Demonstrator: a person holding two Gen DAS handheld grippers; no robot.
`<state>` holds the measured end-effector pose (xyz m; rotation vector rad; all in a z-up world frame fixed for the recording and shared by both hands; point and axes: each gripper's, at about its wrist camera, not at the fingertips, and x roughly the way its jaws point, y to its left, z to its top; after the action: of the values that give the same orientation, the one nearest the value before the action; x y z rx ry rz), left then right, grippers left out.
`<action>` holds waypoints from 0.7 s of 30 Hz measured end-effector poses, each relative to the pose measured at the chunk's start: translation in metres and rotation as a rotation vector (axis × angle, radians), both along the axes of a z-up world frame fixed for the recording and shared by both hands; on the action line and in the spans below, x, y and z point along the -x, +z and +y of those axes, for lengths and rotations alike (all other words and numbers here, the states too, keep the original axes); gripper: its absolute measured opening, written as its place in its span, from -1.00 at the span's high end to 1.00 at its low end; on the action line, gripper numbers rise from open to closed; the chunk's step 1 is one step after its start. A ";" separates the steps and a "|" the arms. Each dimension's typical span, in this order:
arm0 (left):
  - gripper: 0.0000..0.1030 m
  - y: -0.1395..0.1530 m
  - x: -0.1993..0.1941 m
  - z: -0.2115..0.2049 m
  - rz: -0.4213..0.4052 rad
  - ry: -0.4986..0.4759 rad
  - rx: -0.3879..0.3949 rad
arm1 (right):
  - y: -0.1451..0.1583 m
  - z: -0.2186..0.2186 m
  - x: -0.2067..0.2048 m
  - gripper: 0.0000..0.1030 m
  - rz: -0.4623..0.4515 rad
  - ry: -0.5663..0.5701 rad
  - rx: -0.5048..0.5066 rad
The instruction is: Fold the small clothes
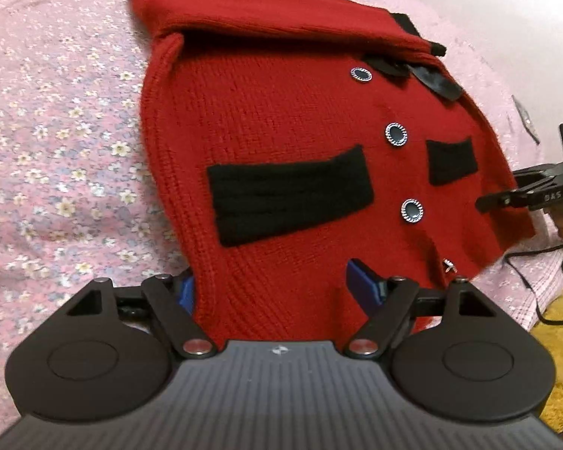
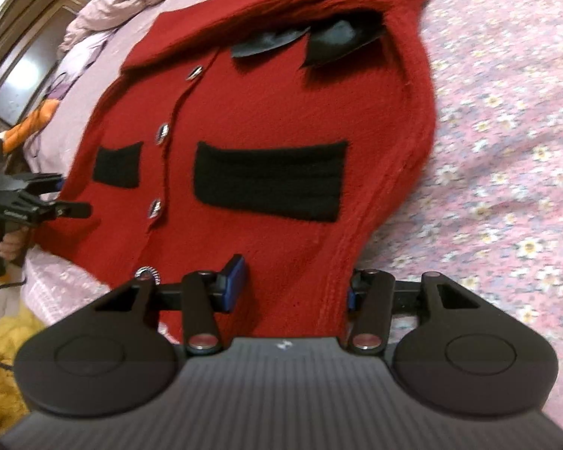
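Soft, even indoor light fills both views with only faint shadows, the clearest a thin dark band beneath the folded top edge of the red knitted cardigan with black pocket patches [image 1: 281, 120]. The left wrist view is fairly sharp at its centre, where the knit ribs read clearly, though fisheye bending curves the pink floral bedsheet [image 1: 56, 131] at the edges. The right wrist view is softer throughout, its sheet flowers smeared and a pale glare on the wooden-framed glass panel [image 2: 22, 71].
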<state>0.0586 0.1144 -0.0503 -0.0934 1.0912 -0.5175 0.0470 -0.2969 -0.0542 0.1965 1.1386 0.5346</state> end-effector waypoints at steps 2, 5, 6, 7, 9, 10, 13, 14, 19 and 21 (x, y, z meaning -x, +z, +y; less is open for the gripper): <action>-0.57 -0.002 0.000 -0.002 0.002 -0.010 0.001 | -0.003 0.002 -0.002 -0.01 0.013 0.004 -0.022; -0.53 0.000 0.003 -0.002 0.005 -0.003 -0.019 | -0.007 0.000 -0.006 0.00 0.036 -0.011 -0.062; -0.50 -0.001 0.001 -0.004 0.007 0.005 -0.033 | -0.006 0.001 -0.006 0.02 0.036 -0.012 -0.060; -0.46 0.000 0.001 -0.004 0.006 0.020 -0.068 | -0.006 0.001 -0.005 0.02 0.033 -0.008 -0.056; -0.45 0.000 0.000 -0.005 0.011 0.035 -0.101 | -0.004 0.002 -0.002 0.04 0.020 -0.001 -0.049; -0.45 0.000 -0.001 -0.006 0.019 0.046 -0.109 | -0.004 0.002 -0.001 0.04 0.014 0.004 -0.042; -0.46 -0.001 -0.003 -0.016 0.023 0.016 -0.155 | -0.004 0.002 0.003 0.05 -0.002 0.010 -0.029; -0.47 -0.001 -0.003 -0.019 0.029 -0.002 -0.155 | -0.004 0.003 0.003 0.04 -0.004 0.012 -0.027; -0.47 -0.003 -0.004 -0.023 0.047 -0.017 -0.140 | -0.002 0.004 0.006 0.35 -0.025 0.017 -0.034; -0.34 -0.004 -0.005 -0.024 0.040 -0.002 -0.144 | 0.000 0.003 0.007 0.49 -0.040 0.009 -0.050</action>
<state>0.0632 0.0905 -0.0546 0.0239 1.1644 -0.4387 0.0401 -0.2940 -0.0537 0.2231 1.0889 0.5731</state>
